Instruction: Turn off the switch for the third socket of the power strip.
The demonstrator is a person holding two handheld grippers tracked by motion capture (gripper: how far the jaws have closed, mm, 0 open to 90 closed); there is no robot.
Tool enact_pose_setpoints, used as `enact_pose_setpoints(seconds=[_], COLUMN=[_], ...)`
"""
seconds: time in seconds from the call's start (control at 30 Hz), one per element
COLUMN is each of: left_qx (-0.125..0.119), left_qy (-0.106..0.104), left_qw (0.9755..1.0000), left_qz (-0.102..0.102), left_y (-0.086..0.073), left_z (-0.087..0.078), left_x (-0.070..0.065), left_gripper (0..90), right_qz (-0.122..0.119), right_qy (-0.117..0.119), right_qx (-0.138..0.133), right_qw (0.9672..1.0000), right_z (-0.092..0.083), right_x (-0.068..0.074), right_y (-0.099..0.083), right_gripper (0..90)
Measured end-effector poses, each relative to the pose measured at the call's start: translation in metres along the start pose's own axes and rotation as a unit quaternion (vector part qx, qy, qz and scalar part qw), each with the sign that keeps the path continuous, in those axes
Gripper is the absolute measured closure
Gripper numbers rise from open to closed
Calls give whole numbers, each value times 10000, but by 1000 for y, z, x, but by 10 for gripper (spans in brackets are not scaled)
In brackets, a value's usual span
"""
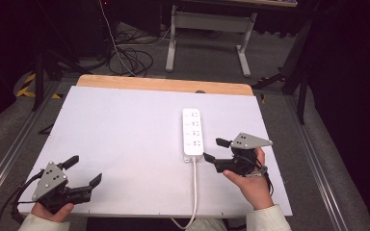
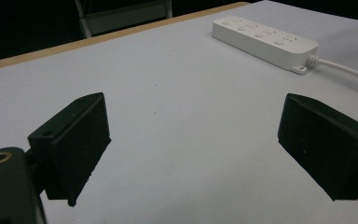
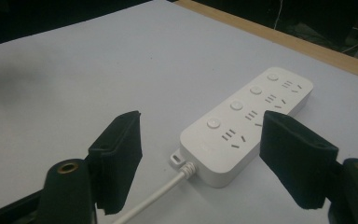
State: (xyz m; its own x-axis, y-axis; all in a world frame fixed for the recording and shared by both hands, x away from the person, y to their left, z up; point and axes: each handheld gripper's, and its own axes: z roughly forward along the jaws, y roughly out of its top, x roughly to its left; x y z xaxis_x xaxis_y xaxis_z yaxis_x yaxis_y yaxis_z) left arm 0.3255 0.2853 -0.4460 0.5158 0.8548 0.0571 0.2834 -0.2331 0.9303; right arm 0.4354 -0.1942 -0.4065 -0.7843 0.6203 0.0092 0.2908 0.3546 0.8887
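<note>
A white power strip [image 1: 192,131] with several sockets and round buttons lies flat on the right half of the white tabletop [image 1: 125,134]. Its white cable [image 1: 194,192] runs off the near edge. My right gripper [image 1: 214,149] is open just right of the strip's cable end, jaws pointing toward it. In the right gripper view the strip [image 3: 247,126] and cable [image 3: 154,196] lie close ahead, between the spread jaws [image 3: 200,158], untouched. My left gripper [image 1: 84,171] rests open at the near left corner, holding nothing. From the left gripper view [image 2: 193,144], the strip [image 2: 265,41] lies far off.
A wooden strip [image 1: 164,84] borders the table's far edge. Beyond it stand a grey desk frame [image 1: 207,29] and loose cables [image 1: 130,57] on the floor. Metal rails run along both sides of the table.
</note>
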Motion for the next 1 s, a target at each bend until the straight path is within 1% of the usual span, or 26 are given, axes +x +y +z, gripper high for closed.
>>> enact_pose_setpoints(seconds=[0.1, 0.23, 0.3, 0.33, 0.37, 0.4, 0.43, 0.47, 0.63, 0.77, 0.9, 0.93, 1.0], left_qx=[-5, 7, 43, 43, 97, 97, 91, 97, 53, 42, 45, 20, 26], left_qy=[-2, -22, -42, -42, -63, -63, -83, -91, -43, -21, -8, -5, 17], left_qw=[10000, 10000, 10000, 10000, 9999, 9999, 9999, 9999, 10000, 10000, 10000, 10000, 10000], left_qz=[-5, 22, 0, 0, -20, -20, -72, -61, -12, 29, 4, -29, -3], left_y=[0, 1, 1, 1, 1, 1, 1, 1, 0, -1, -2, -2, -3], left_z=[0, -1, -1, -1, -1, -1, -1, -2, -1, -2, -2, -3, -3], left_x=[0, 0, 0, 0, 1, 1, 0, 1, -1, 0, 0, 0, 0], left_gripper=[93, 93, 94, 95, 96, 97, 97, 98, 94, 97, 97, 97, 97], right_qz=[-33, 1, 19, 19, 69, 113, 150, 175, 274, 215, 200, 203, 190], right_qy=[49, 123, 171, 171, 204, 237, 267, 281, 268, 219, 207, 200, 163], right_qx=[36, 97, 134, 134, 163, 164, 157, 154, 171, 237, 276, 297, 390], right_qw=[10000, 9999, 9998, 9998, 9996, 9995, 9994, 9993, 9991, 9992, 9992, 9992, 9989], right_z=[-2, -5, -5, -5, -6, -7, -7, -8, -9, -9, -9, -9, -9], right_x=[1, -1, -1, -1, -2, -2, -2, -3, -4, -3, -3, -3, -3], right_y=[-6, -17, -22, -22, -27, -29, -32, -35, -49, -59, -67, -70, -74], right_gripper=[299, 299, 300, 300, 299, 299, 299, 299, 298, 295, 295, 295, 295])
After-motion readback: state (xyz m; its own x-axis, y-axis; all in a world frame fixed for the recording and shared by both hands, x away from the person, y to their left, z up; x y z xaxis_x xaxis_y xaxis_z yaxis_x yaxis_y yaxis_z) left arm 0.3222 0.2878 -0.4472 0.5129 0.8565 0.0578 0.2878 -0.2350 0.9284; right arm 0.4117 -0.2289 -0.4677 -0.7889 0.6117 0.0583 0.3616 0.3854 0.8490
